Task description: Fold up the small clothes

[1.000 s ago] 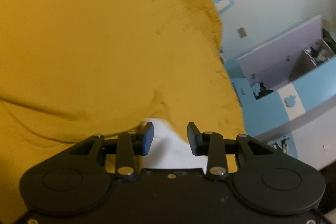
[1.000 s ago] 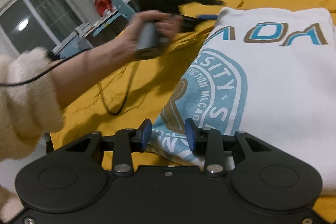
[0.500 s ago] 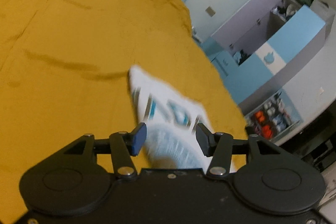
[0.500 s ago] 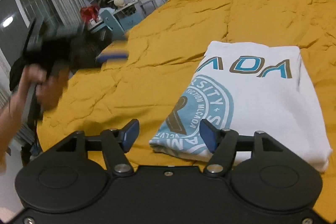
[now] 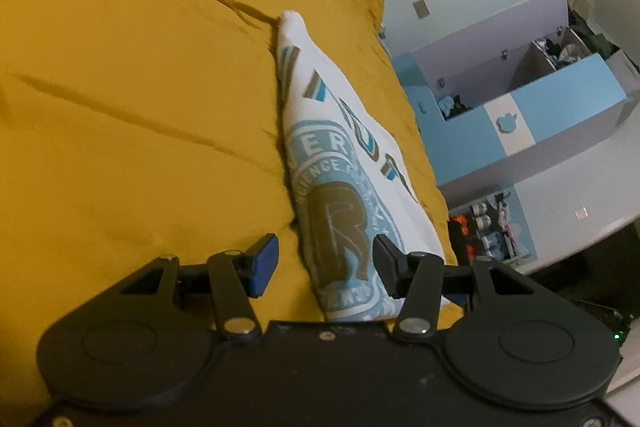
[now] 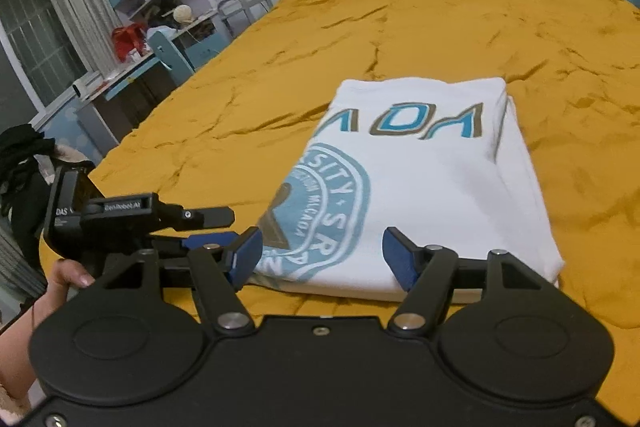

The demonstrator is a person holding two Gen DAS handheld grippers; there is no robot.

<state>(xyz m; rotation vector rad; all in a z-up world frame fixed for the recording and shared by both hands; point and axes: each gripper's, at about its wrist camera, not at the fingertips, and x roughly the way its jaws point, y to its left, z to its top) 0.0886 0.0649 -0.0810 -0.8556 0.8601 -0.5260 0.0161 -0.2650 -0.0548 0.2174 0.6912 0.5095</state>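
**Folded shirt on bed, both tongs free**

Bedspread [image 6: 400, 27]: mustard yellow, creased, fills most of both views; wide bare cloth on every side of the shirt, most of it beyond and to its left in the right wrist view; bed edge drops off at the left there, and at the right in the left wrist view, where a blue and white storage box [image 5: 560, 99] stands open against the wall.

White shirt [image 6: 420, 195]: folded into a flat rectangle, lying on the bedspread just ahead of my tongs; teal round crest and teal-brown lettering face up; folded edges stacked at its right side.

My right gripper [image 6: 322, 259]: jaws wide, nothing between the pads, near edge of the shirt just beyond them; jaws have just been opening.

My left gripper [image 5: 324, 265]: jaws wide too, holding nothing; shirt's near corner shows between the fingers; touching or not, I cannot tell; it has just opened as well.
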